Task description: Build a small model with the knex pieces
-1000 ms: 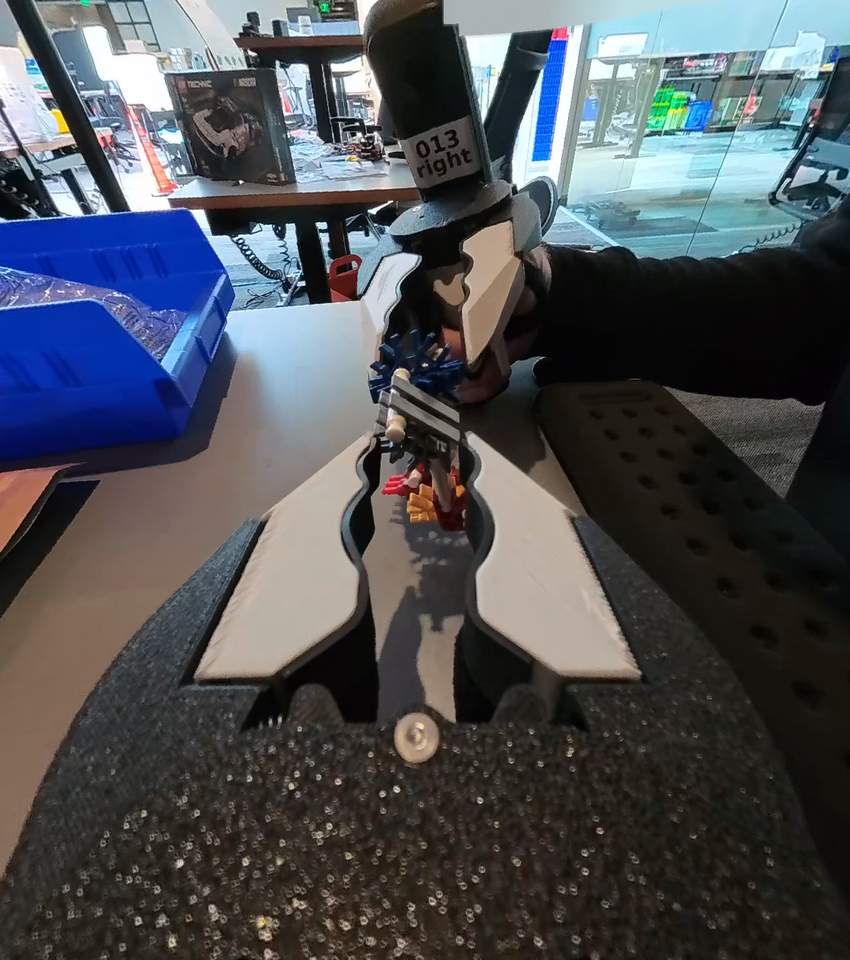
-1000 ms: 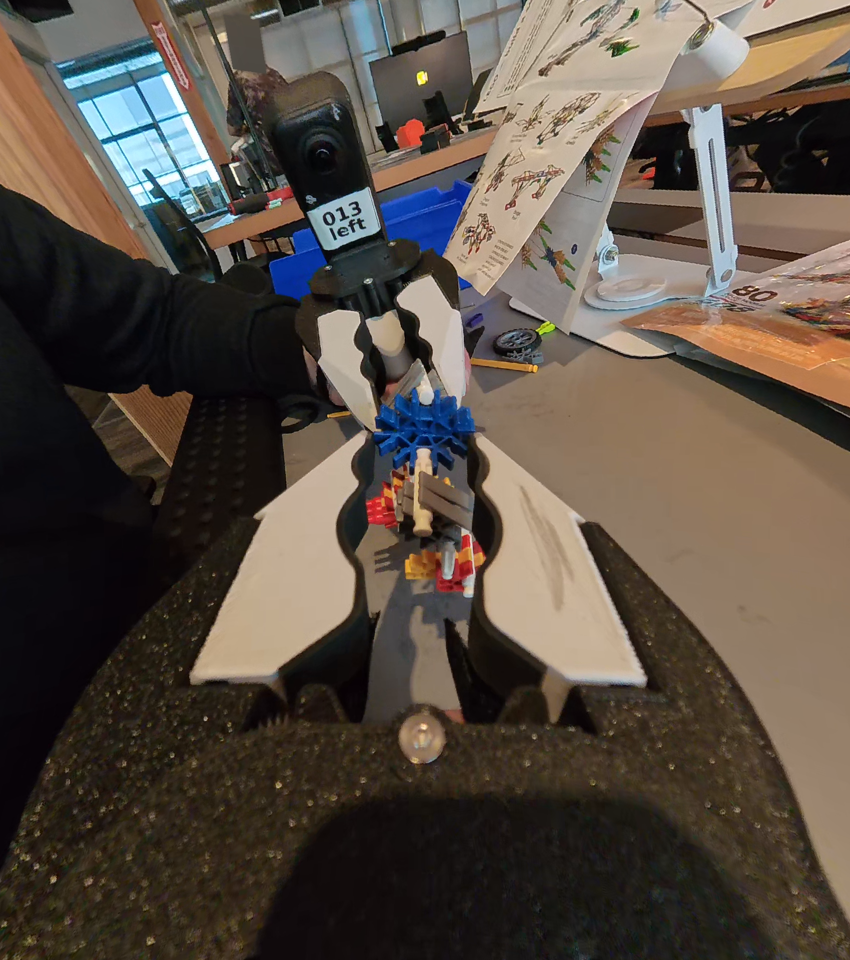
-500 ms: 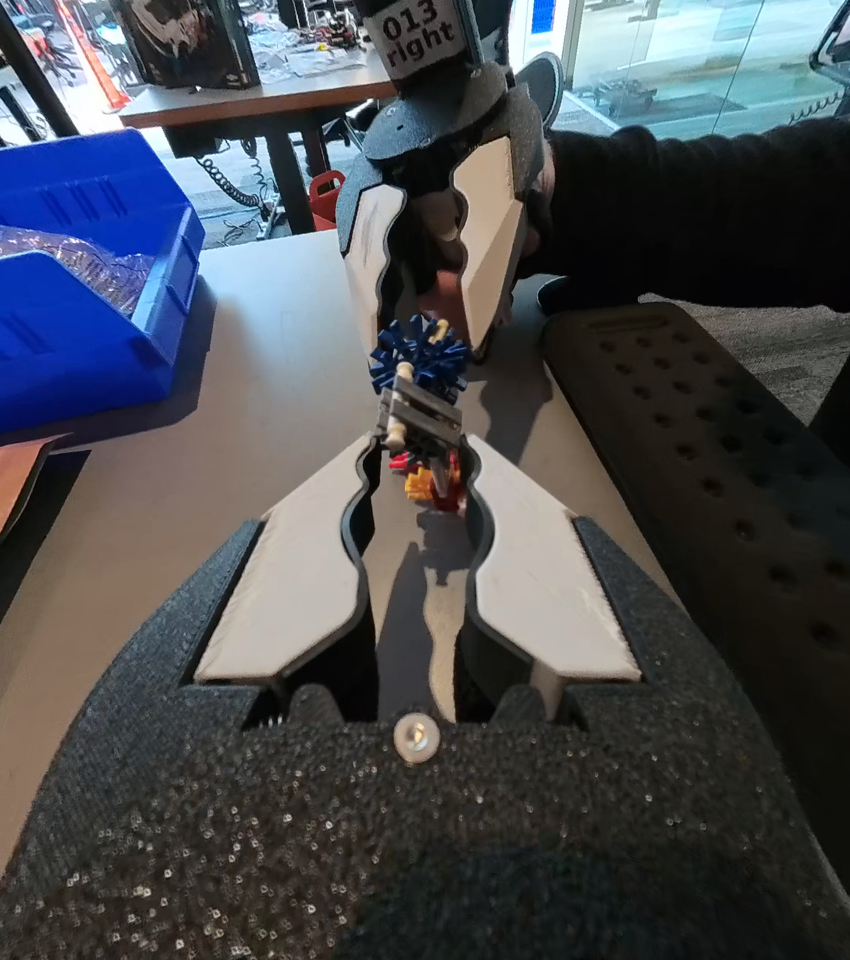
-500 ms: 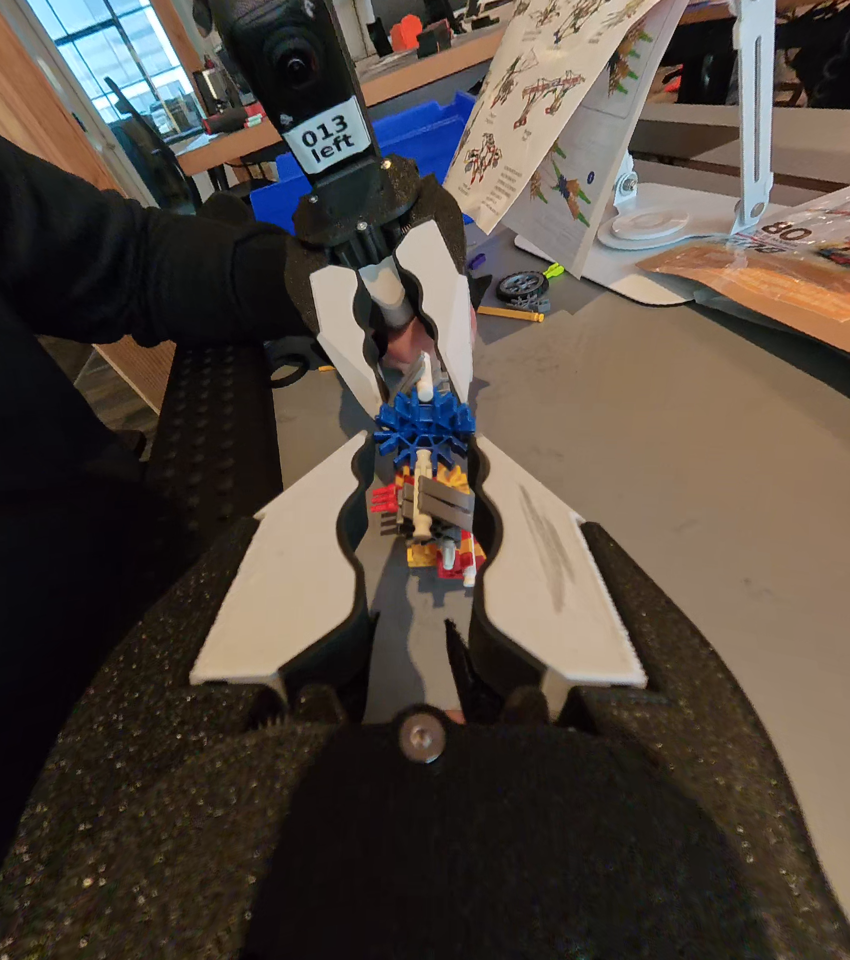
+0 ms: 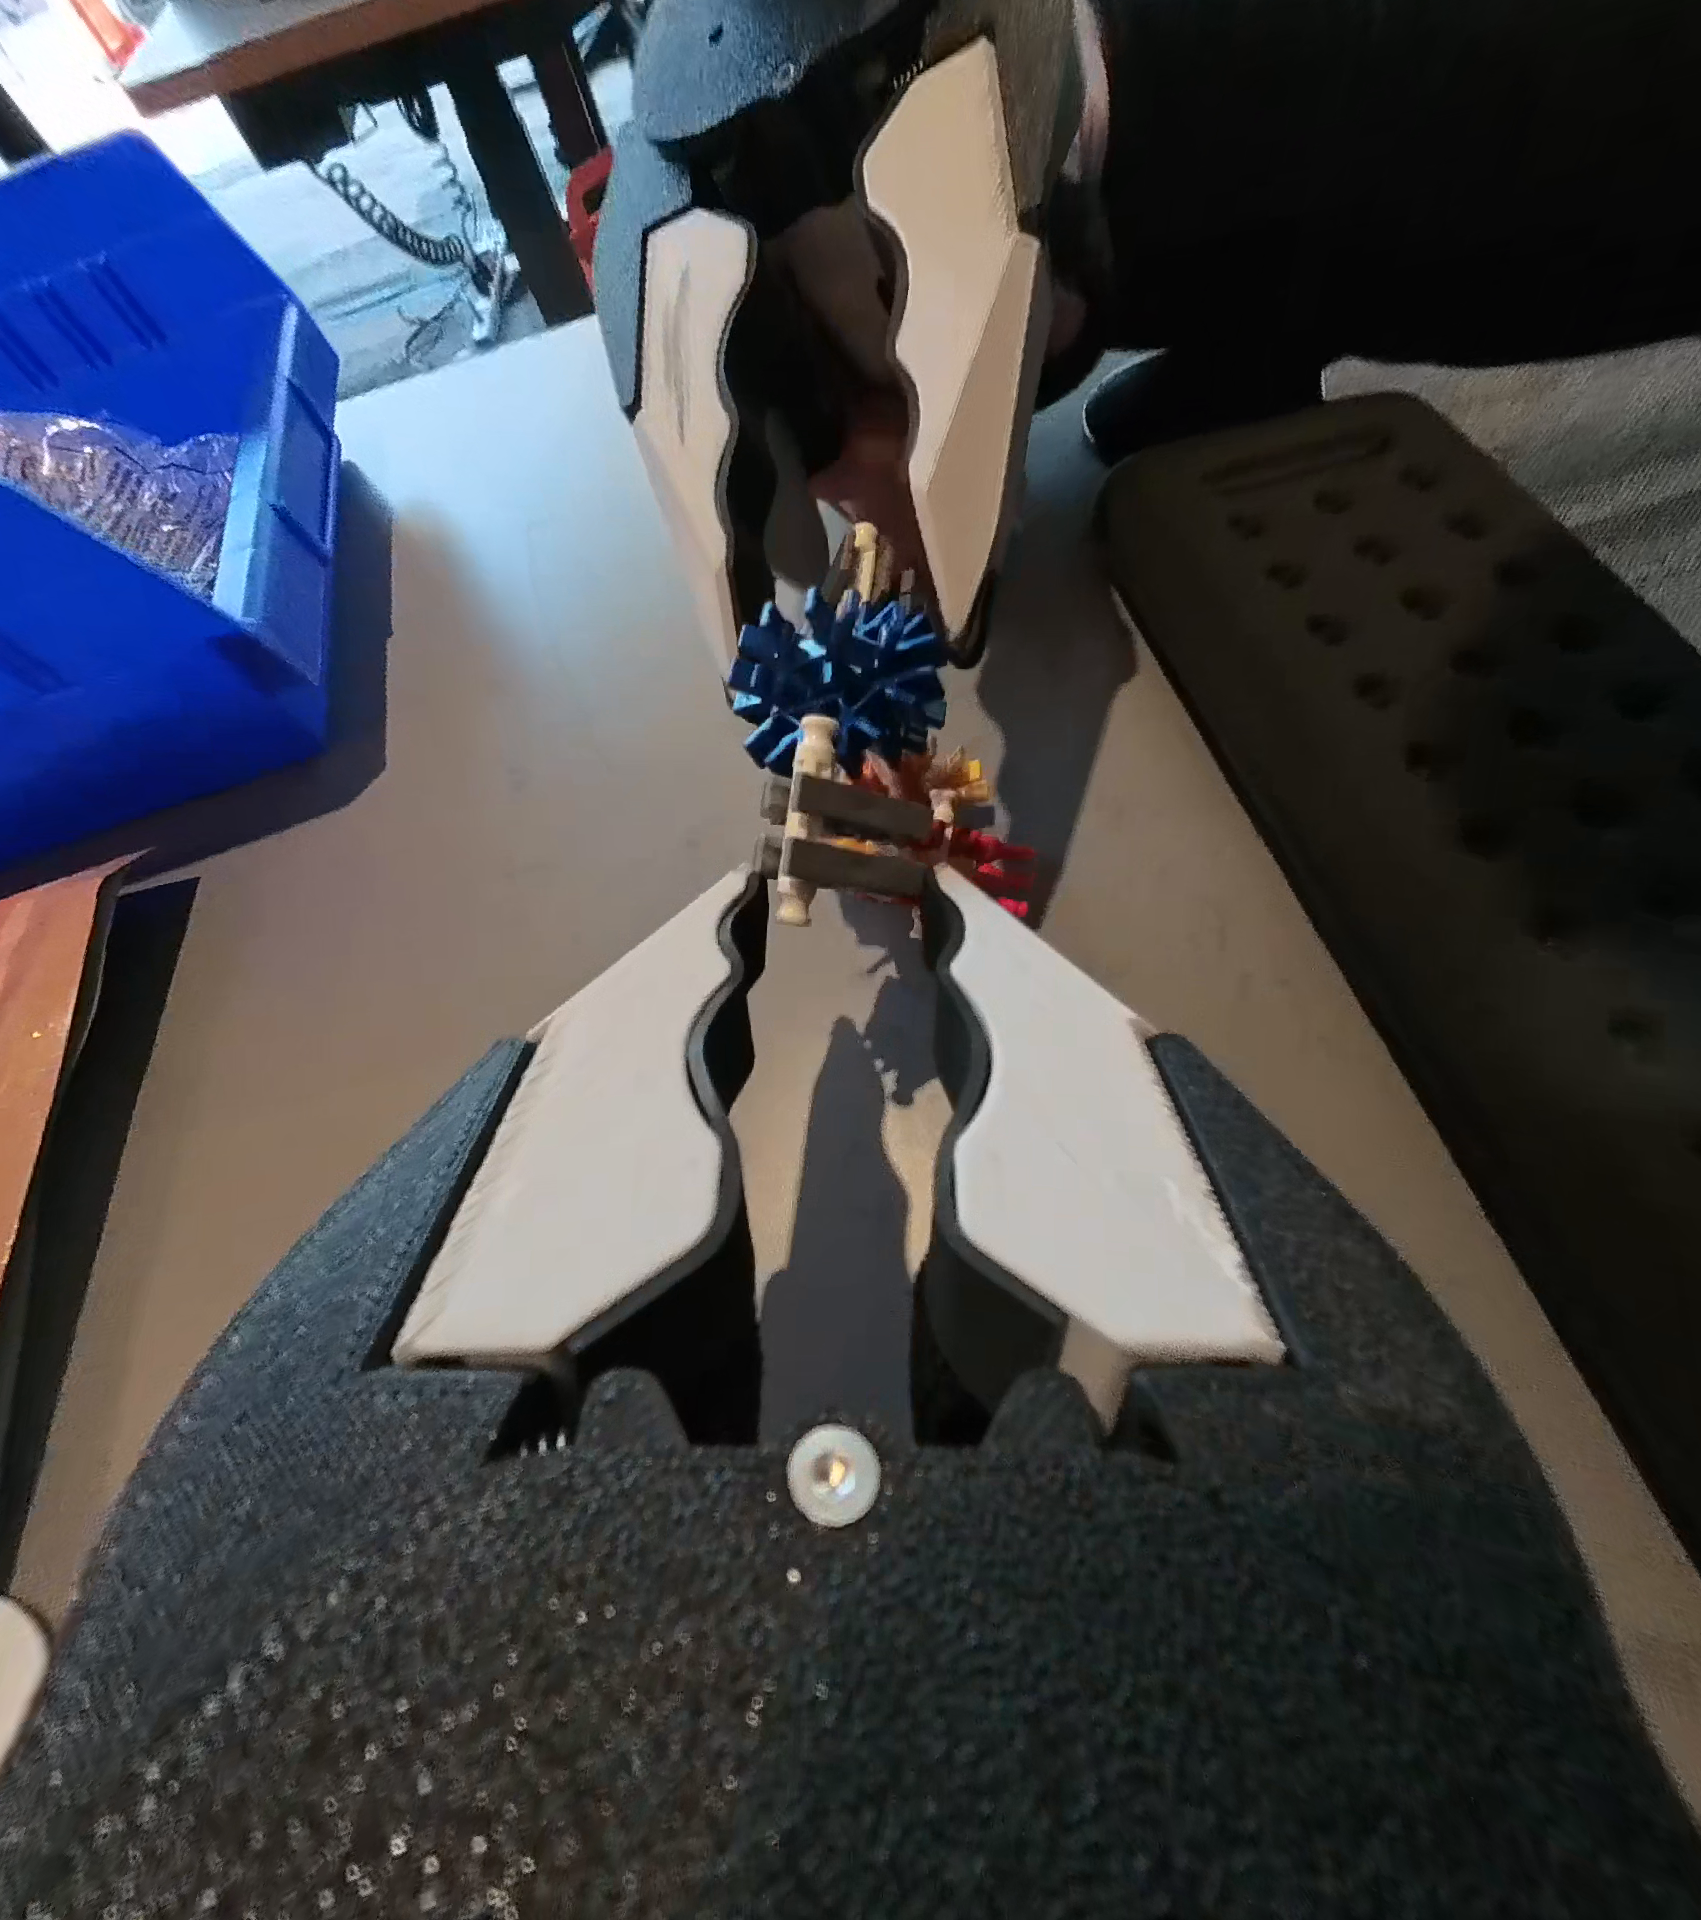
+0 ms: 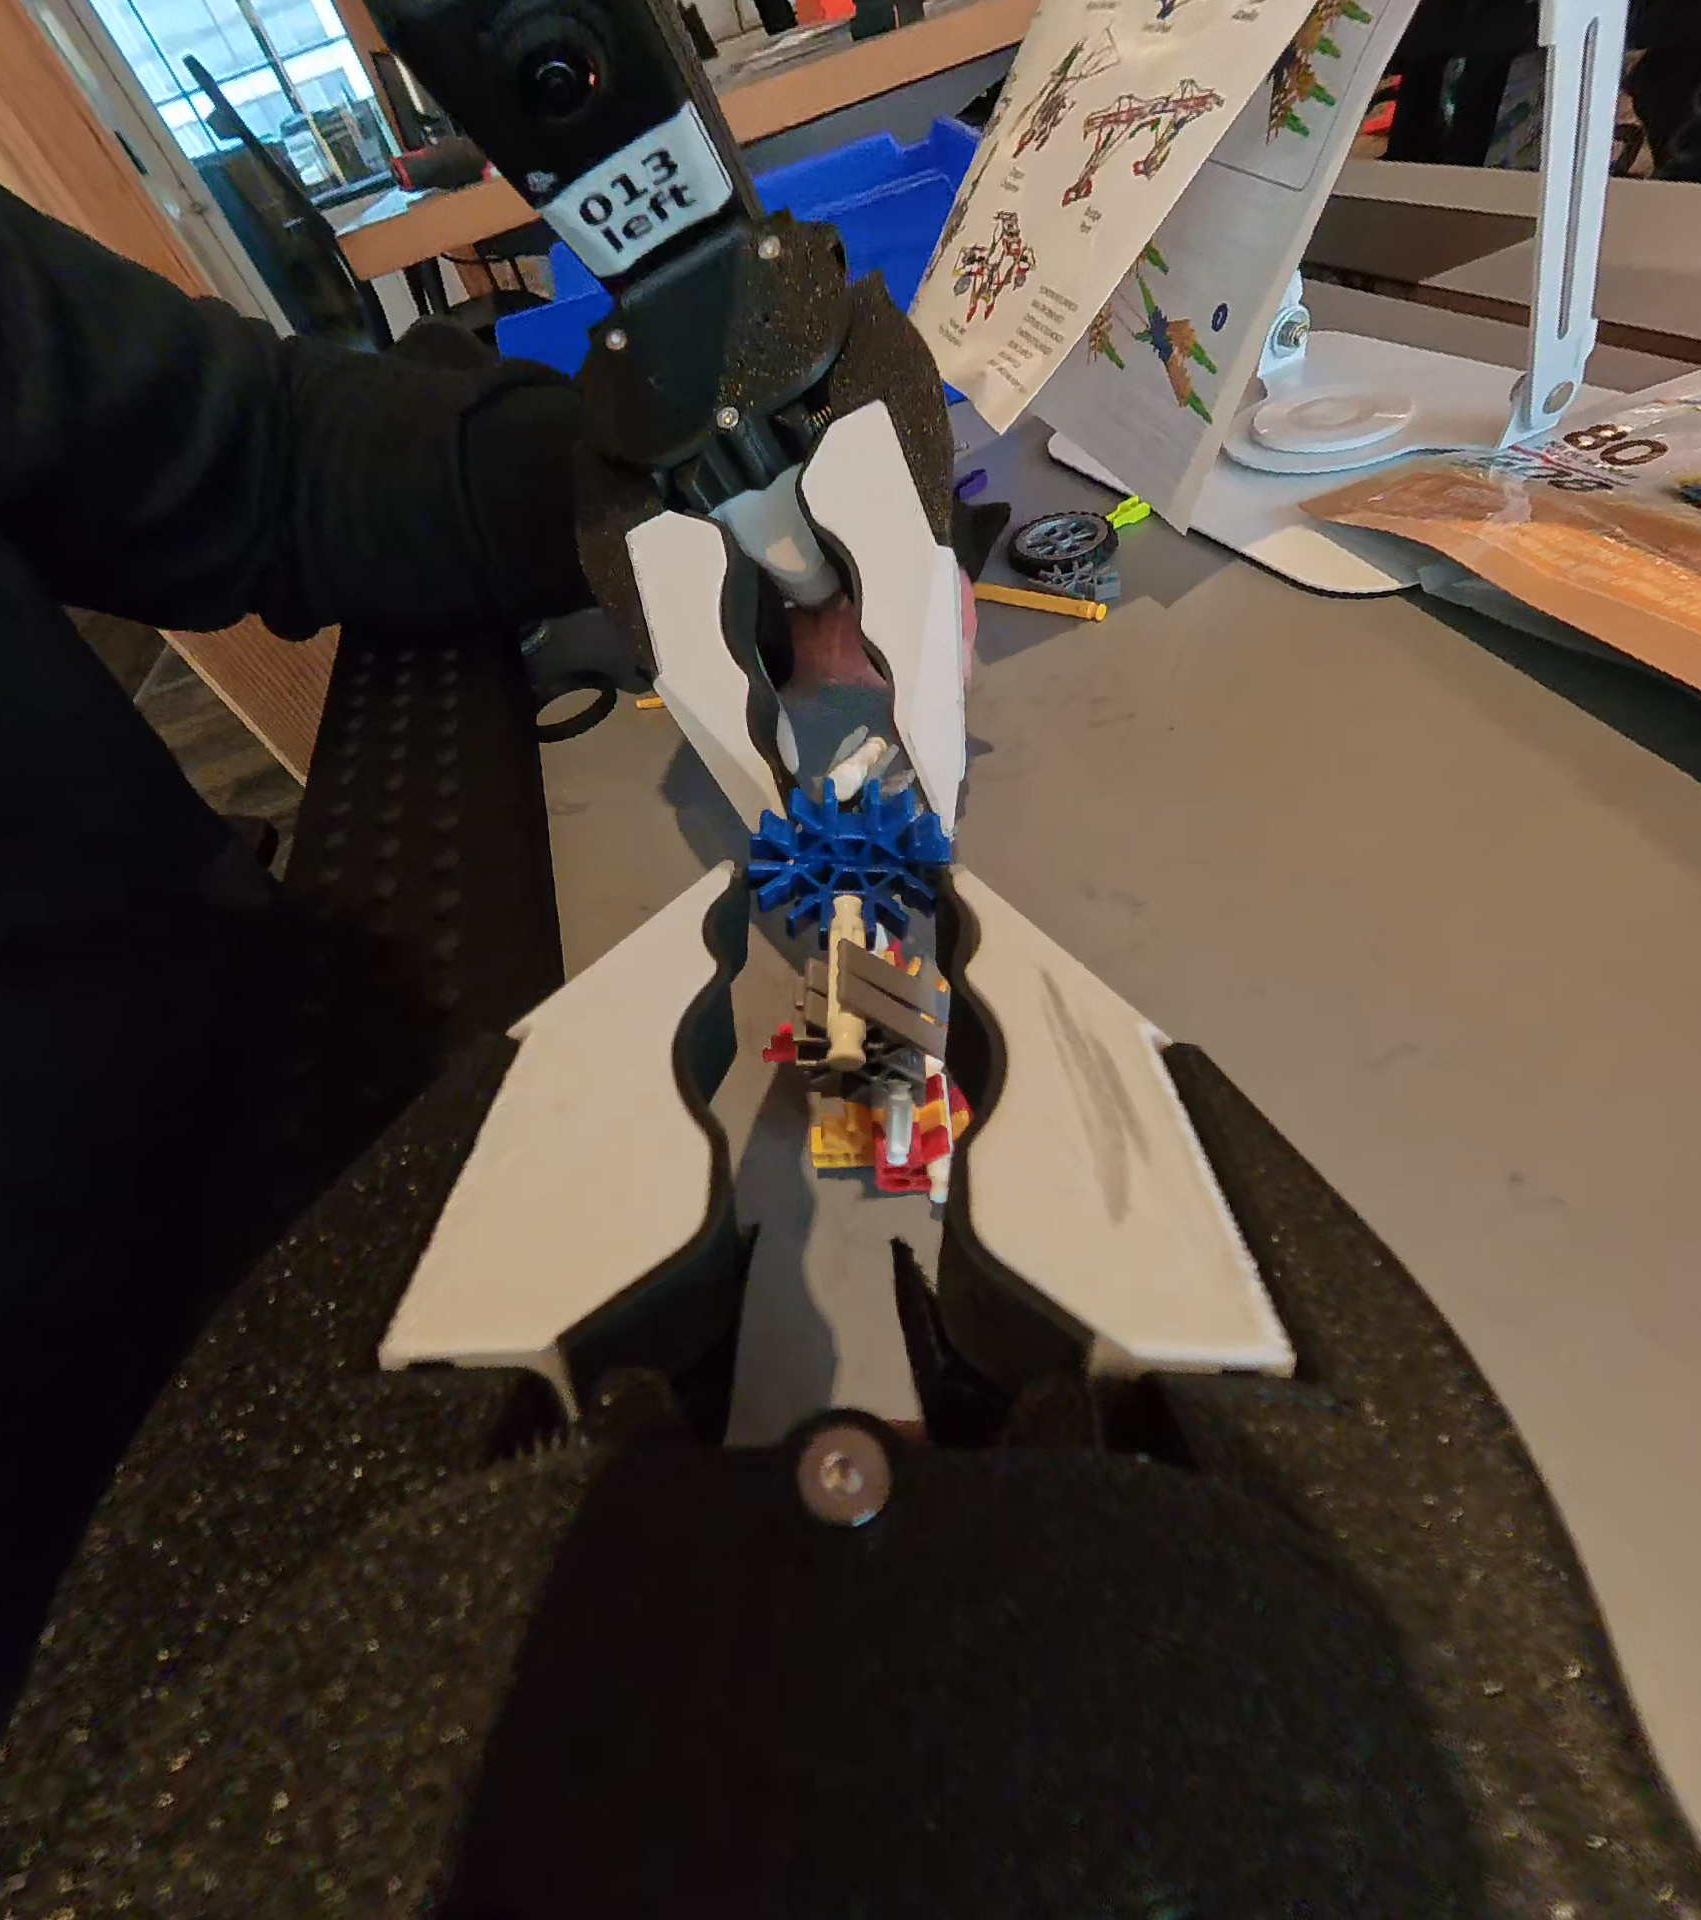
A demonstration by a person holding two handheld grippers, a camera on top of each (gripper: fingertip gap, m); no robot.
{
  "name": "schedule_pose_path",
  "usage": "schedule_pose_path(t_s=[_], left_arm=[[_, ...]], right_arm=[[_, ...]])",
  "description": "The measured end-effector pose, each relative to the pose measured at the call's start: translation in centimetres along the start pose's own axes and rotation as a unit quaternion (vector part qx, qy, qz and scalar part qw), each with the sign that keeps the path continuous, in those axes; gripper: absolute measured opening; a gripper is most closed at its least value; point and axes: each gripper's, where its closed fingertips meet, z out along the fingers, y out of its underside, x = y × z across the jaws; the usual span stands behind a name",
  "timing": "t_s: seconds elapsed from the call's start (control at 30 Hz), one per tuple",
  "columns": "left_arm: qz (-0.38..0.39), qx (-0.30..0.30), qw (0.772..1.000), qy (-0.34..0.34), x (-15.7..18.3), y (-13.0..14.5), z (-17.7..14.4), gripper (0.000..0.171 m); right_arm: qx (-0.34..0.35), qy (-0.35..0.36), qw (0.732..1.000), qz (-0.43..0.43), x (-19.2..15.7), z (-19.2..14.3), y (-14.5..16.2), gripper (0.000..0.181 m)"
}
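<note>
Gripping one small toy model [image 5: 861, 821] between them, the two tools meet tip to tip above the grey counter [image 5: 472, 831]. The left tool [image 5: 846, 894] is nearly closed, its tips pinching the model's grey bars, with a cream rod running across them. The right tool [image 6: 846, 883] is closed about as far and has the blue snowflake connector [image 6: 846, 857] between its tips; the rest of the model, grey, red, yellow and white, lies in the gap between its fingers, held just over the counter. In the left wrist view the right tool [image 5: 851, 623] comes in from above, its tips at the connector [image 5: 835, 681]; in the right wrist view the left tool [image 6: 856, 800] does the same from the far side, gripped by a hand in a black sleeve [image 6: 202, 468].

A blue bin [image 5: 98, 499] stands on the counter to the left of the left tool, with crinkled plastic inside. Beyond the right tool lie a small wheel [image 6: 1062, 540], a yellow rod [image 6: 1038, 601], an instruction sheet [image 6: 1126, 197] on a white stand [image 6: 1345, 416], and a bag [image 6: 1604, 520] of parts. A black perforated pad [image 5: 1500, 831] lies along the counter's edge.
</note>
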Motion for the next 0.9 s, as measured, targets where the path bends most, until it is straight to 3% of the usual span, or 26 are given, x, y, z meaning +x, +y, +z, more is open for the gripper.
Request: schedule_pose_path(t_s=[0.73, 0.9], left_arm=[[0.013, -0.184, 0.982, -0.028, -0.8, 1.3, -0.4, 0.025], [-0.001, -0.228, 0.974, -0.018, -0.6, 1.7, -0.5, 0.013]], right_arm=[[-0.022, 0.047, 0.998, -0.022, 0.6, 0.3, 0.1, 0.035], [-0.014, 0.038, 0.999, 0.0, 0.5, 0.3, 0.0, 0.036]])
